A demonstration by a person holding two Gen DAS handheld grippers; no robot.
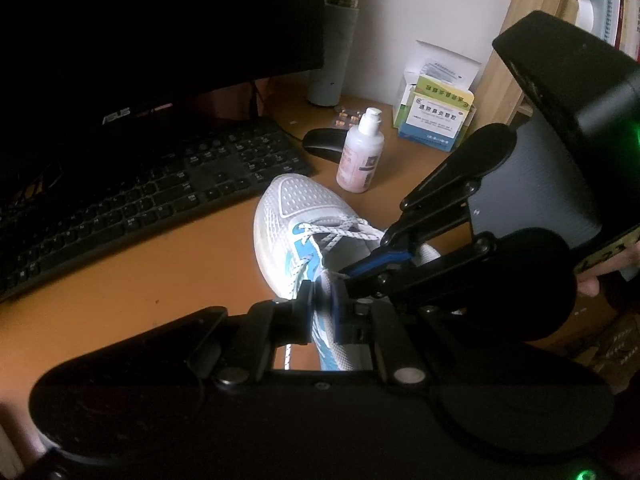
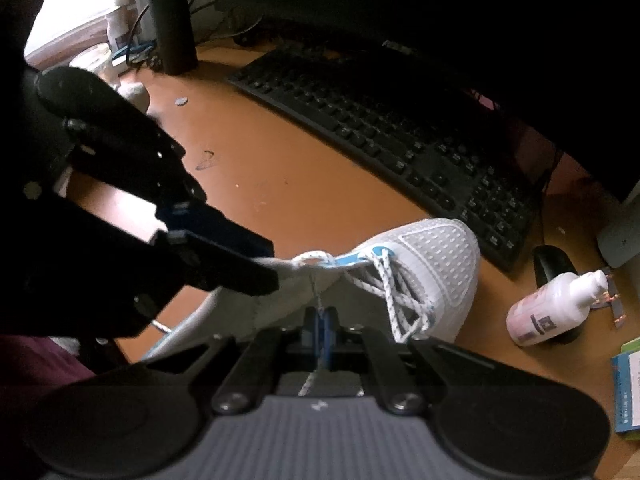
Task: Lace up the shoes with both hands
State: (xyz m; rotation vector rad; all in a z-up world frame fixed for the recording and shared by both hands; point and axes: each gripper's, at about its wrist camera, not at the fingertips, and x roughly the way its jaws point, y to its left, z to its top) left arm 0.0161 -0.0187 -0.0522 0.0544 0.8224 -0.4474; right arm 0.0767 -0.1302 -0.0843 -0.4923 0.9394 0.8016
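the right gripper (image 2: 320,322), at the lower middle of its own view, has its jaws pinched almost flat on a thin stretch of the white, blue-flecked shoelace (image 2: 316,296) that rises to the eyelet row; the free tail hangs out behind the pads. the left gripper (image 1: 322,304), low in the centre of its view, is nearly shut on the shoe's collar edge, with what looks like lace there too, though i cannot tell which the pads really bear on. the white and blue mesh sneaker (image 1: 298,204) lies on its side on the orange desk (image 1: 168,264), toe toward the black keyboard (image 1: 160,184), with only the lower eyelets crossed. the risks, as i judge them: a pull by the right side could slip the thin lace out of the pads or drag the light shoe, and the pink lotion bottle (image 1: 360,152) standing just beyond the toe could be knocked over.
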